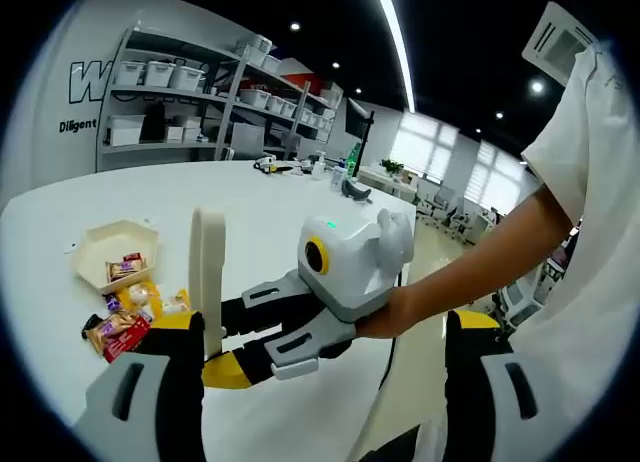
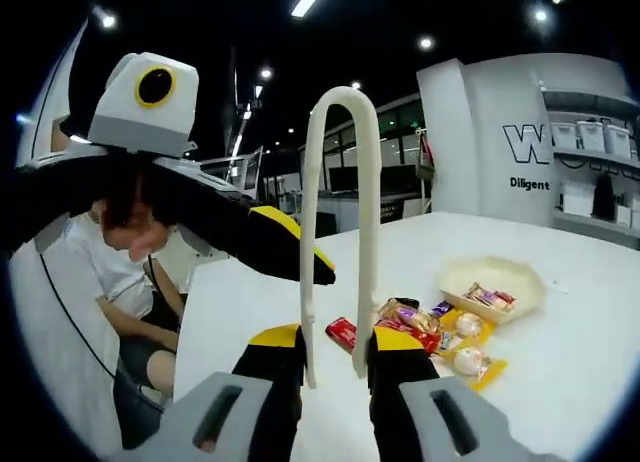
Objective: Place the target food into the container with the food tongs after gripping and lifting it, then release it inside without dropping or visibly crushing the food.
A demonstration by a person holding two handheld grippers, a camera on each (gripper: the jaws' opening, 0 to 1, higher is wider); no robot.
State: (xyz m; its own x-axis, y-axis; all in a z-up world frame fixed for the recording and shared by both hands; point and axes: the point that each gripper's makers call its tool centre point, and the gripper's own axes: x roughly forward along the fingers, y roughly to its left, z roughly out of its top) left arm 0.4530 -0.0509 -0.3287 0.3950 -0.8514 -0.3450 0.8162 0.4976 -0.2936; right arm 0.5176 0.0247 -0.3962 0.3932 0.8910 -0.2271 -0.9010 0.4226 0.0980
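cream tongs (image 2: 340, 232) pinched upright in right gripper (image 2: 335, 357), snacks (image 2: 440, 332) beside container (image 2: 495, 282)

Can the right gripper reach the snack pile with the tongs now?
Probably yes: the right gripper holds the tongs upright, with only bare table between it and the snack pile, though the tongs must tilt down first.

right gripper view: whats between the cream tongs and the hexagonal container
A pile of wrapped snacks lies on the white table between the cream tongs and the cream hexagonal container.
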